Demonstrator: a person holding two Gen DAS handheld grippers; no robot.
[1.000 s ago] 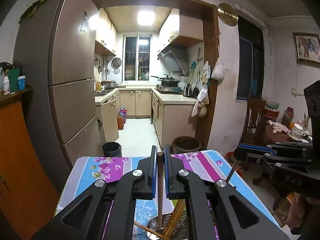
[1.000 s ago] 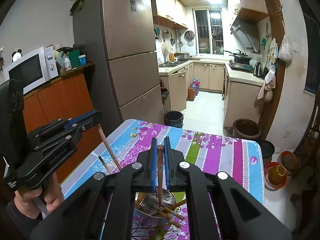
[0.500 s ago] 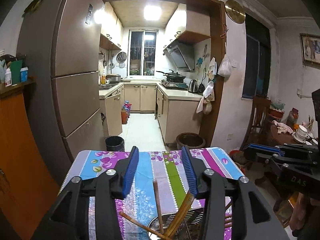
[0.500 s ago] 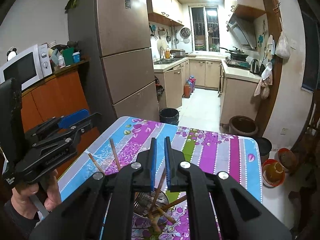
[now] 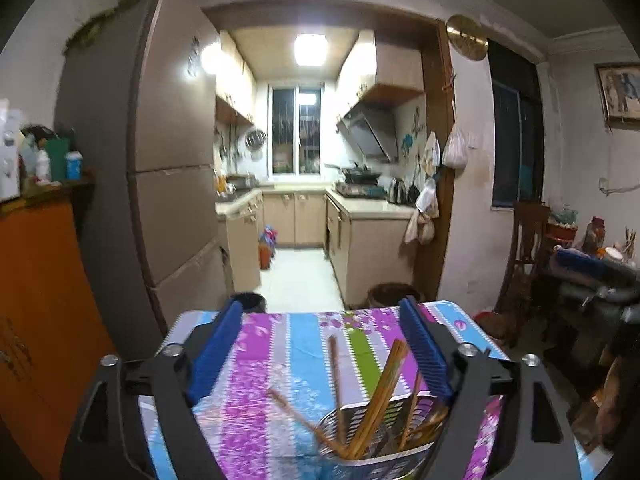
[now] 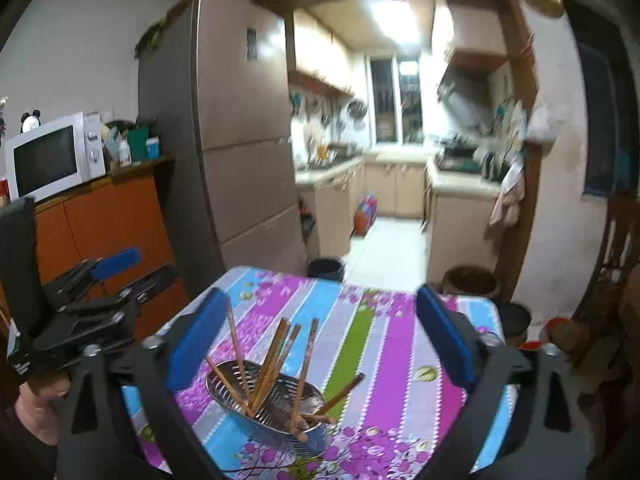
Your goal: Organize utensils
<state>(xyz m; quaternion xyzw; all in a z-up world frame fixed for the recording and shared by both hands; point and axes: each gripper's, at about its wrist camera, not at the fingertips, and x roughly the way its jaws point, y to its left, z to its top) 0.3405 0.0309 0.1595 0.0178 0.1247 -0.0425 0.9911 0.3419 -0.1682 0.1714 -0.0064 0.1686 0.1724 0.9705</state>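
A perforated metal utensil holder [image 6: 260, 426] stands on the striped floral tablecloth [image 6: 392, 344], with several brown wooden chopsticks [image 6: 272, 356] leaning in it. My right gripper [image 6: 320, 336] hangs just above and behind it. Its jaws are opening wide, and the blue pads [image 6: 196, 340] touch nothing. In the left wrist view the same holder [image 5: 384, 462] and chopsticks [image 5: 384, 388] sit low between the fingers of my left gripper [image 5: 320, 344], whose jaws are also opening and hold nothing. The left gripper [image 6: 92, 292] shows at the left, held by a hand [image 6: 36, 412]. The right gripper [image 5: 600, 280] is a blur at the right.
A tall fridge [image 6: 240, 140] and an orange cabinet [image 6: 100, 224] with a microwave [image 6: 52, 156] stand left of the table. A black bin [image 6: 326, 268] and a clay pot [image 6: 470, 280] sit beyond the far edge. A wooden chair [image 5: 524, 252] stands at the right.
Both grippers were shut, each on an upright chopstick. Both have opened wide, and the chopsticks now stand loose in the holder. Both views have drawn back and tilted down a little.
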